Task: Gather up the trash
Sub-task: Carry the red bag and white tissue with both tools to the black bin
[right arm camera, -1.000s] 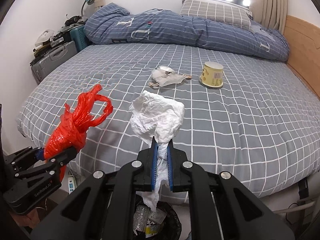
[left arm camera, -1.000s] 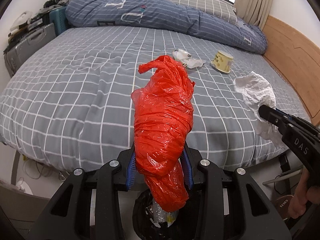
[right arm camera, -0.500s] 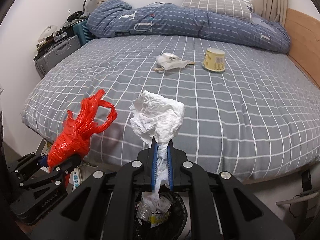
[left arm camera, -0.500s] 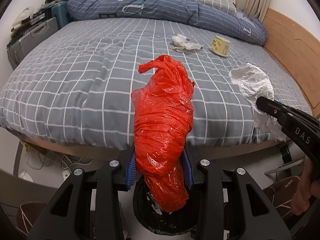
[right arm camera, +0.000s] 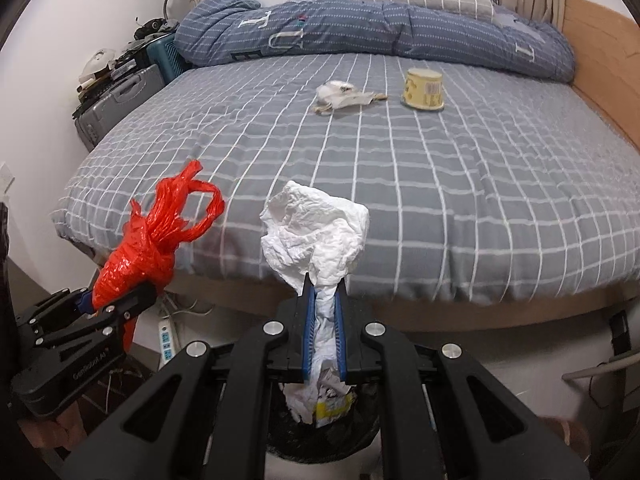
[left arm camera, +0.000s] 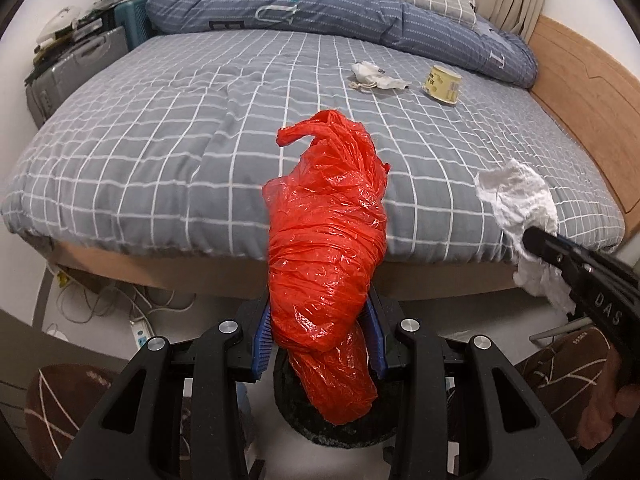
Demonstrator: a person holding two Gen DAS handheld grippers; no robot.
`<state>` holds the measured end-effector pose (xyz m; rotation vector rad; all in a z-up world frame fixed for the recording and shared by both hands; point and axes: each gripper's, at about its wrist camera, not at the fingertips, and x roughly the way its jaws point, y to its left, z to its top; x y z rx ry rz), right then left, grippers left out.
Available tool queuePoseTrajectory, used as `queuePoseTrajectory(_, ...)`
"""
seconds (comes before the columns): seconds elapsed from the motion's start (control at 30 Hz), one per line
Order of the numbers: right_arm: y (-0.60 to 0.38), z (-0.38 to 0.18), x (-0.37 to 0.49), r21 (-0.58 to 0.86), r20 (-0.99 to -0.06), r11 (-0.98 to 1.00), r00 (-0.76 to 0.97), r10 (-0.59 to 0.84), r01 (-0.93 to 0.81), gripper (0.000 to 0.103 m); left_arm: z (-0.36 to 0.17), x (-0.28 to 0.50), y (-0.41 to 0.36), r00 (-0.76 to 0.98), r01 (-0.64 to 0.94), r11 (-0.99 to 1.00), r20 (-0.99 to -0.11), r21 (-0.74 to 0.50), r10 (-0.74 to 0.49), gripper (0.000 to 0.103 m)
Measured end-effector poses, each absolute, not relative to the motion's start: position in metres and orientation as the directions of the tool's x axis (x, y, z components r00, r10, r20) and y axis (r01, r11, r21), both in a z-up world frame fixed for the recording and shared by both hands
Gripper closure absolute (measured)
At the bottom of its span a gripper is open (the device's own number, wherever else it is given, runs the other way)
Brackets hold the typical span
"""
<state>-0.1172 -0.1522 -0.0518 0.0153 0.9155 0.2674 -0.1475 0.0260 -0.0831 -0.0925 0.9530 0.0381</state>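
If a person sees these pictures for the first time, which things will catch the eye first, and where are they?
First the red bag, clamped in the left gripper over the black bin at the foot of the bed. Next the white tissue, pinched in the right gripper above the same bin. Further back on the bed lie a yellow cup and a crumpled wrapper.

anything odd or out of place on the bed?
Yes: a crumpled white wrapper and an upside-down yellow paper cup lie loose mid-bed on the grey checked duvet, uncollected. Nothing looks spilled or damaged.
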Motion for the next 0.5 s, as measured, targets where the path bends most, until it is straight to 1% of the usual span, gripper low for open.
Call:
queuePoseTrajectory(0.2,-0.148,-0.068,-0.134,0.113,-0.807,0.969,0.549,0.219,-0.22,0.095,-0.096,-0.163,0.03,0.546,-0.076,0.996,-0.838,-0.053,-0.004,0.066)
queuePoseTrajectory(0.5,-0.148,-0.083,-0.149,0.119,-0.836,0.971,0.507,0.209,-0.206,0.095,-0.101,-0.181,0.04,0.518,-0.095,0.995,-0.855,-0.031,0.023,0.066)
